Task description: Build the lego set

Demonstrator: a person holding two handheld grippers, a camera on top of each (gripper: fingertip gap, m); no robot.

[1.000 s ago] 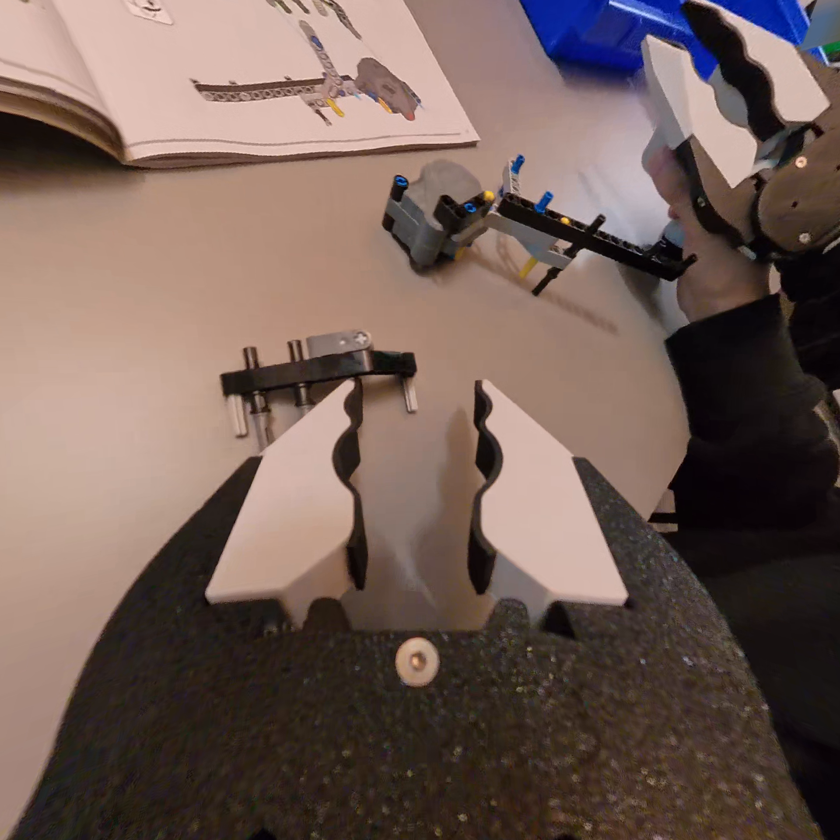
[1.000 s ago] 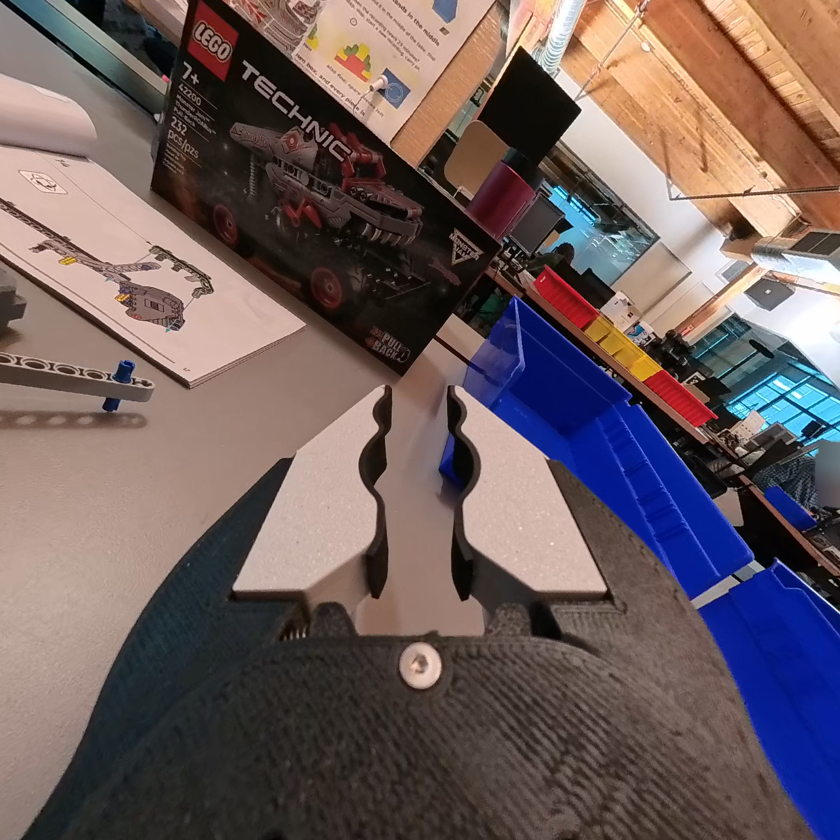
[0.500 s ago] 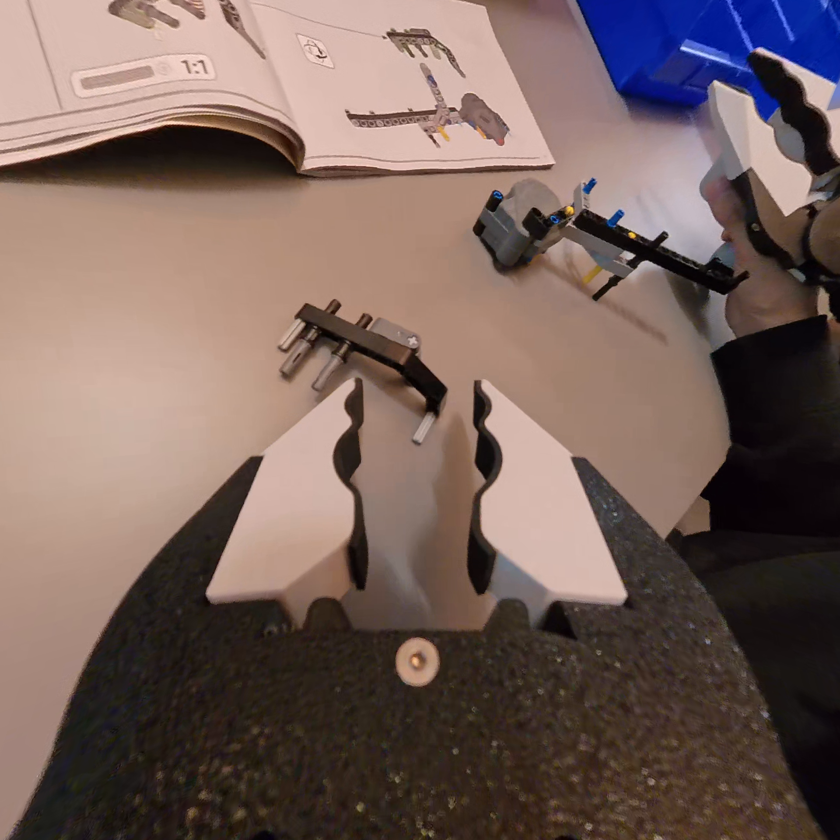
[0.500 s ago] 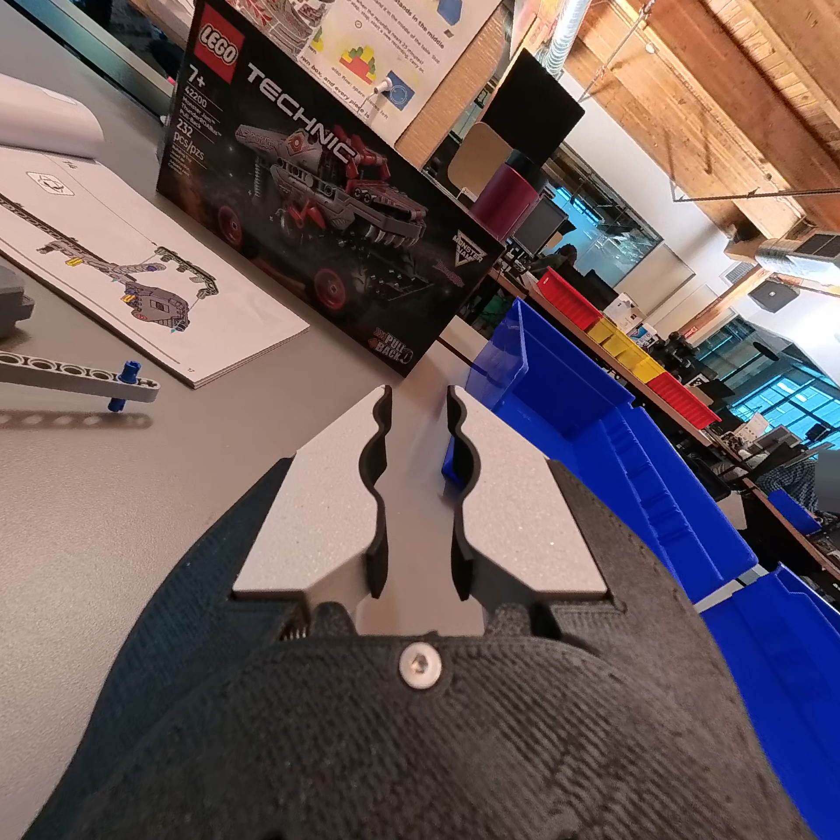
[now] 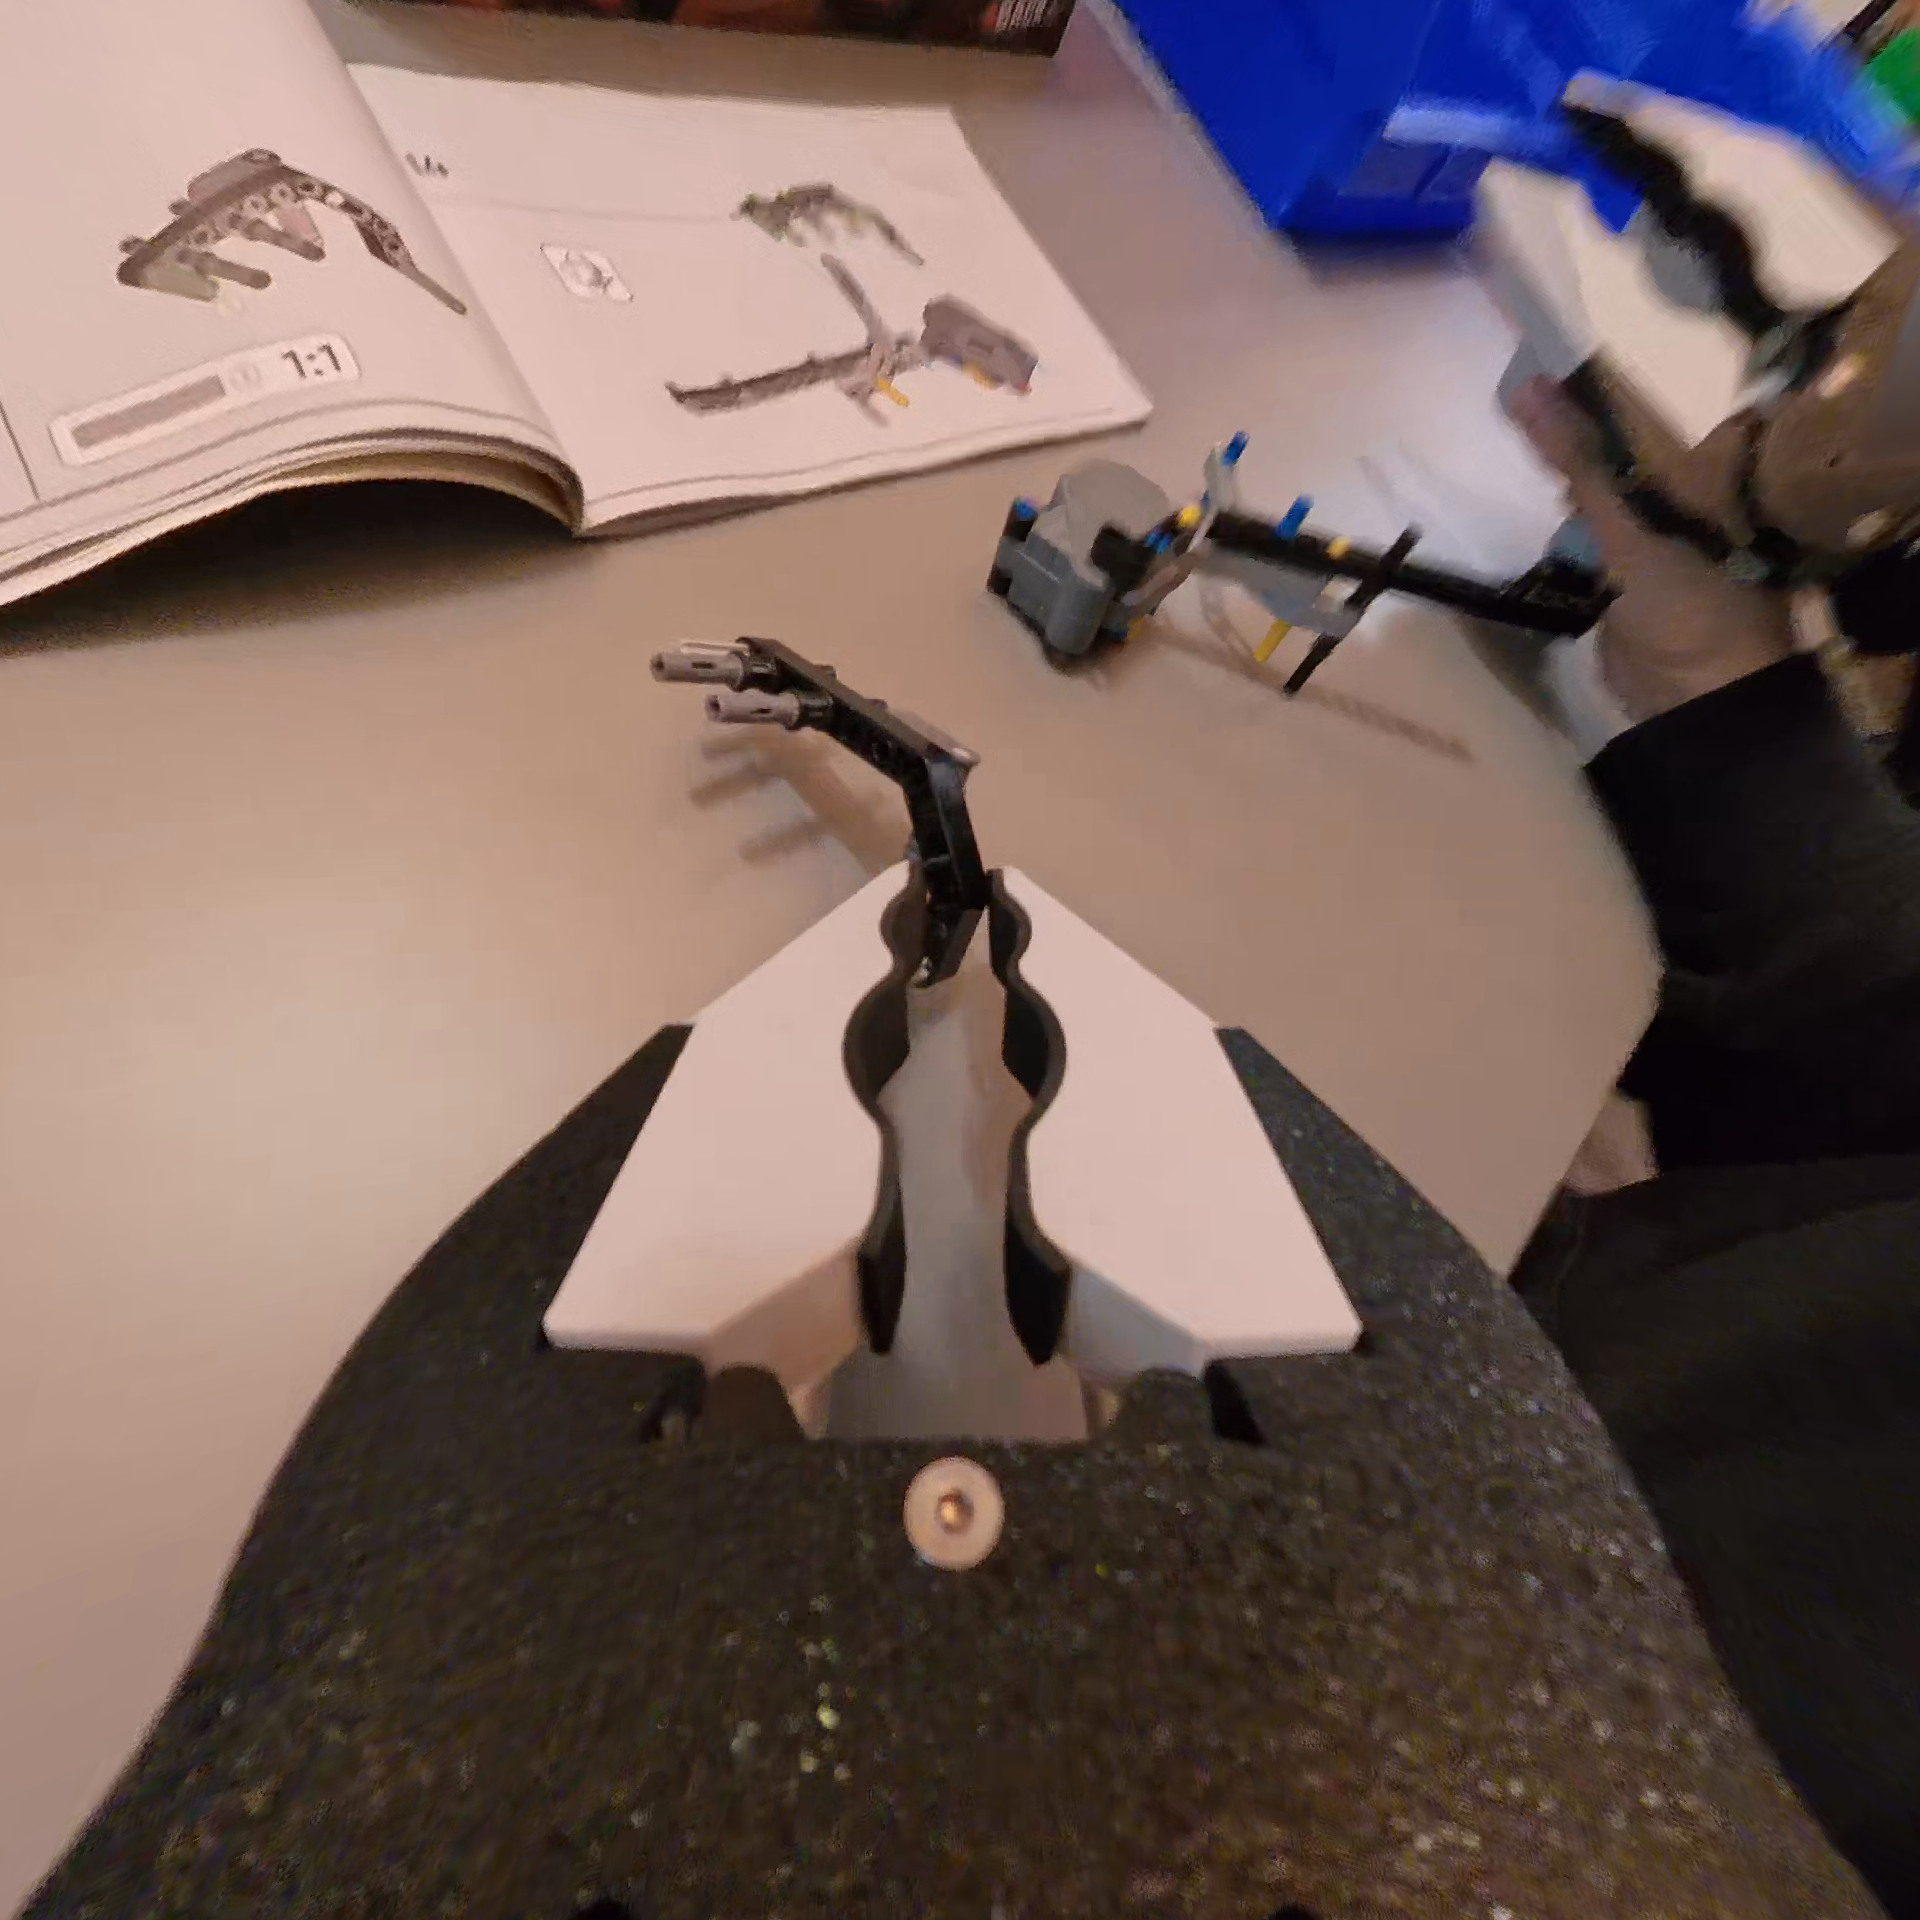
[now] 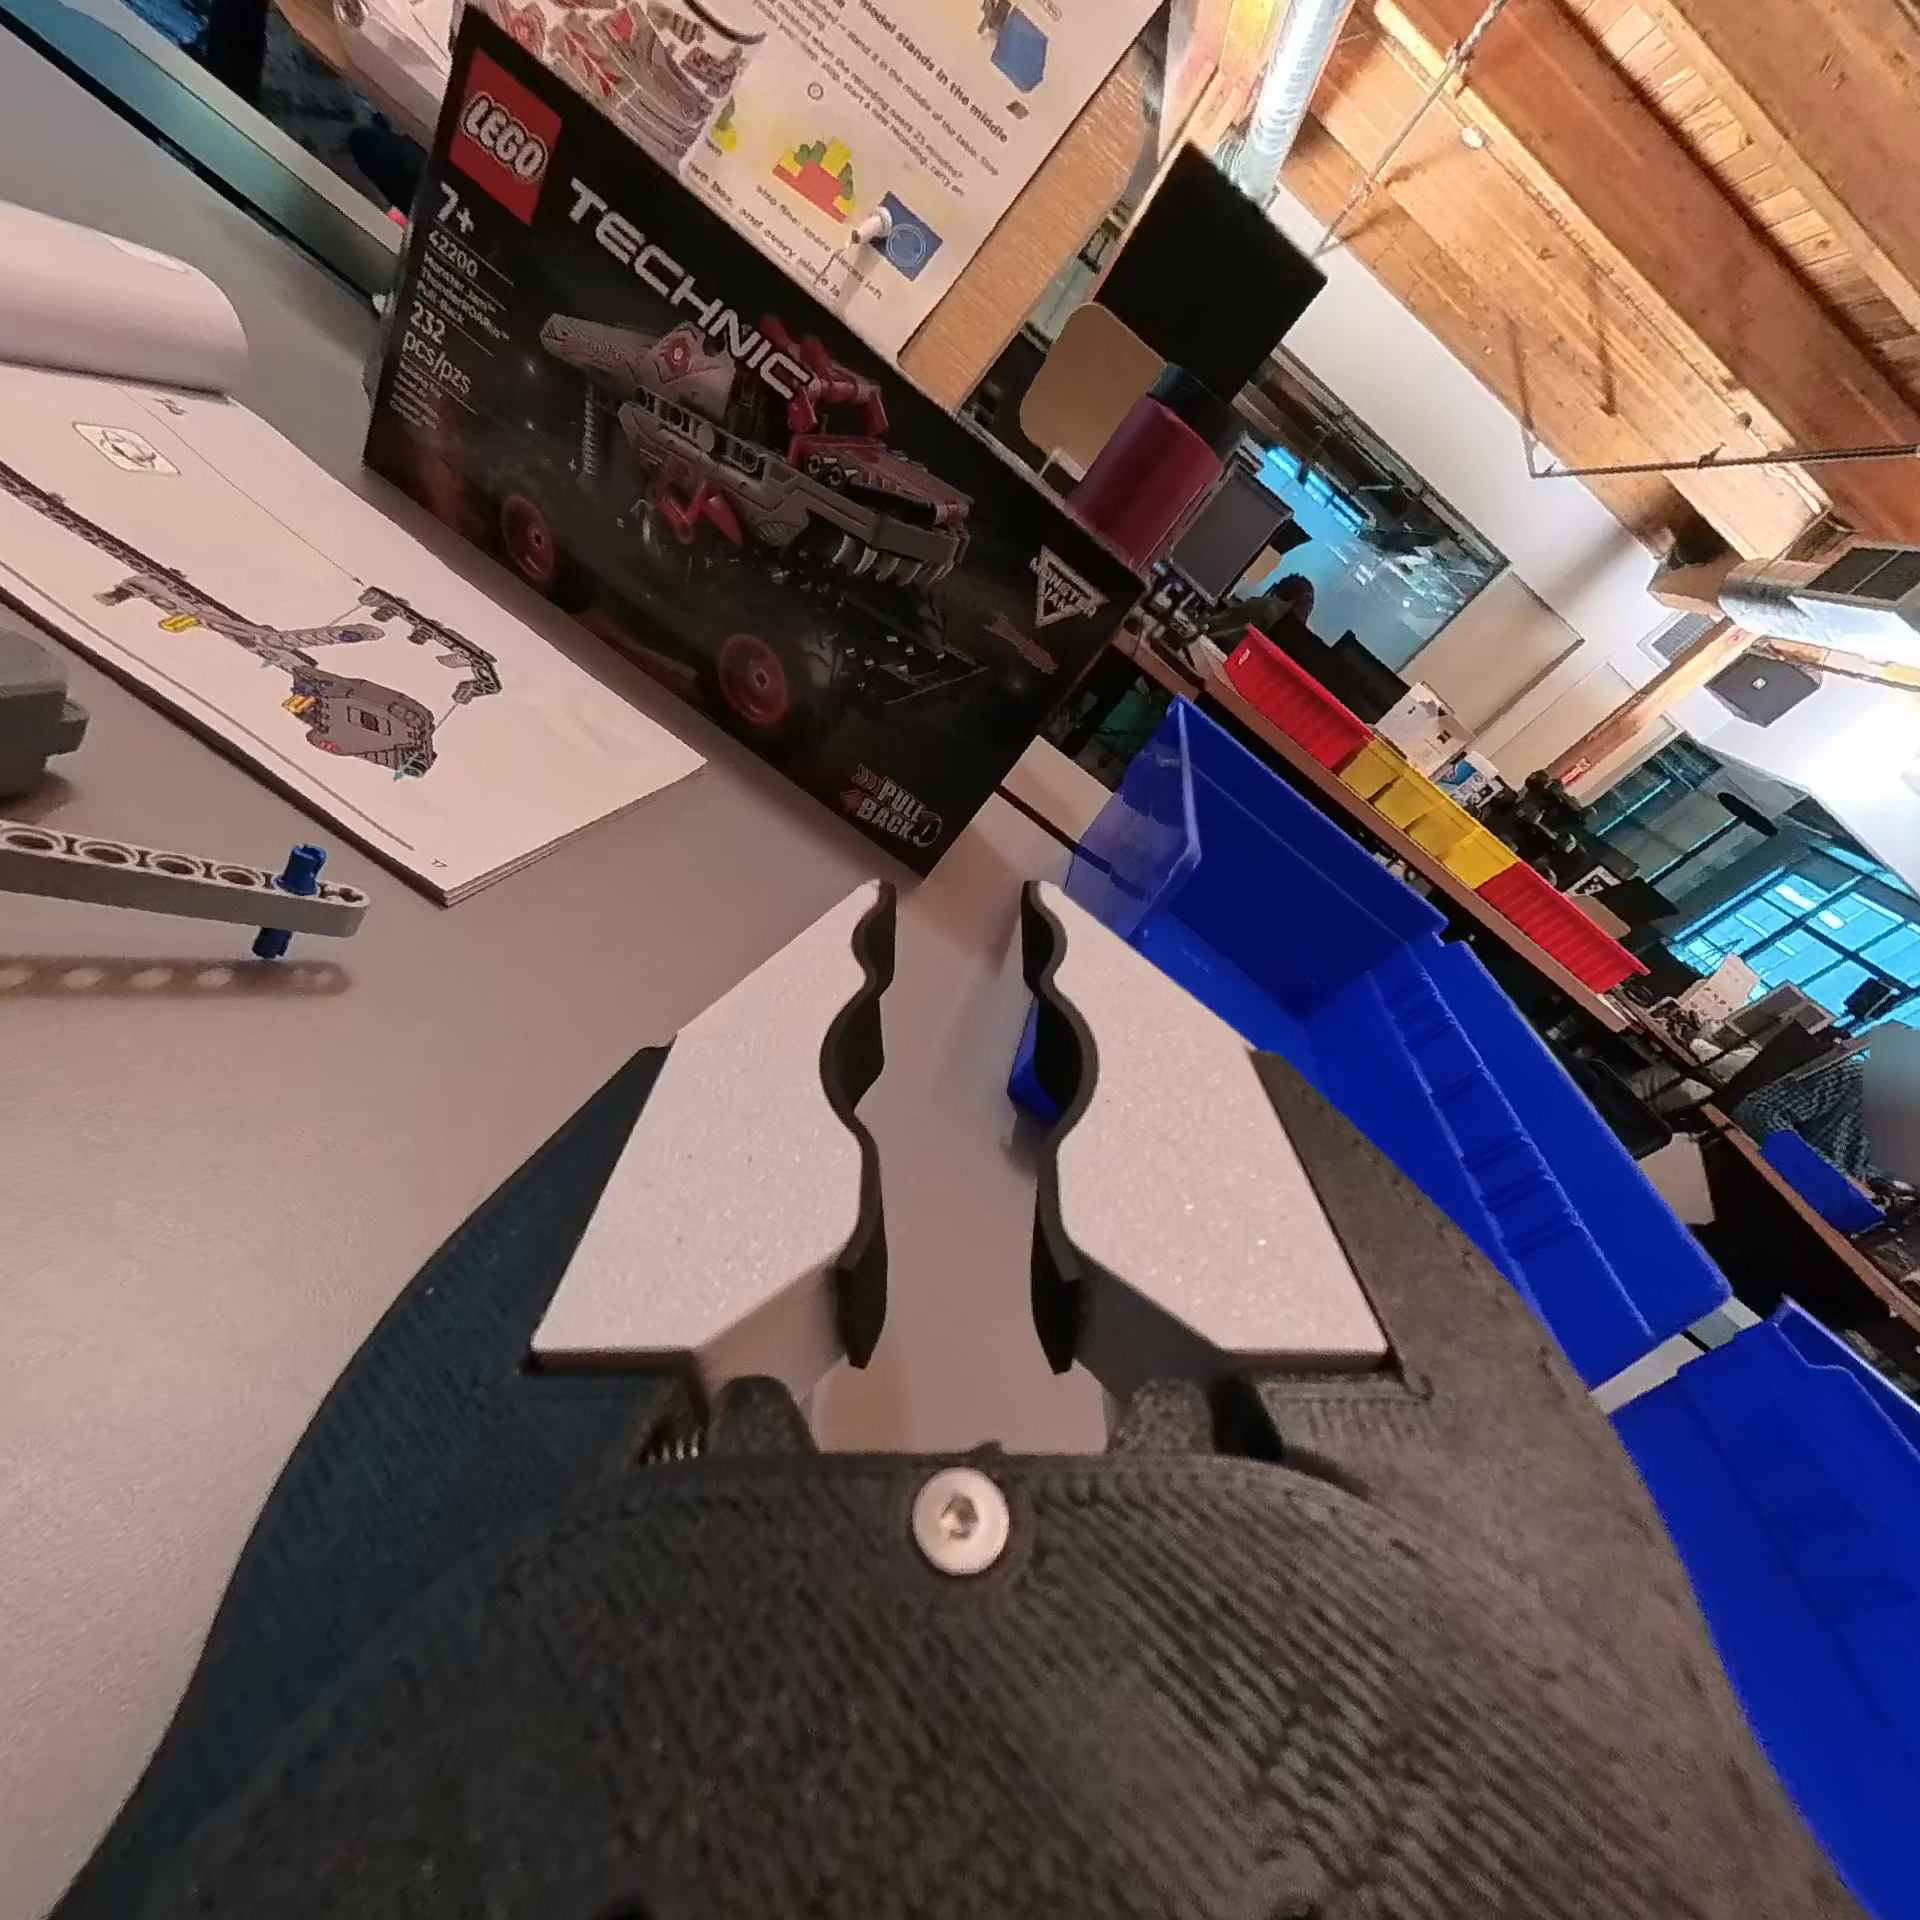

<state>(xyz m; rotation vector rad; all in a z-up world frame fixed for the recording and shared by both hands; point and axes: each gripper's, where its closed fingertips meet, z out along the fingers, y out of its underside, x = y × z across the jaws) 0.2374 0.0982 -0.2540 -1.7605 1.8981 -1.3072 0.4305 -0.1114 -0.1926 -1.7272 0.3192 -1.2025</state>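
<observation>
left gripper (image 5: 948, 902) pinching one end of a bent black lego beam (image 5: 902, 769), right gripper (image 6: 958, 914) parted and empty.

beam lifted off the grey table (image 5: 312, 935), shadow beneath it, far end reaching toward 11 o'clock with two grey pins (image 5: 717, 686) sticking out. at 1 o'clock, well apart, partly built lego model (image 5: 1226, 566) resting on the table: grey block at its left, long black beam running right to a blurred hand (image 5: 1662, 603). open instruction booklet (image 5: 582, 312) at 11 o'clock, blue bin (image 5: 1351, 114) at 1 o'clock. in right wrist view, narrow gap between the tips, nothing in it; lego box (image 6: 727, 499) standing at 12 o'clock, booklet at 10, grey beam with a blue pin (image 6: 187, 883) at 9, blue bins along 3 o'clock.
</observation>
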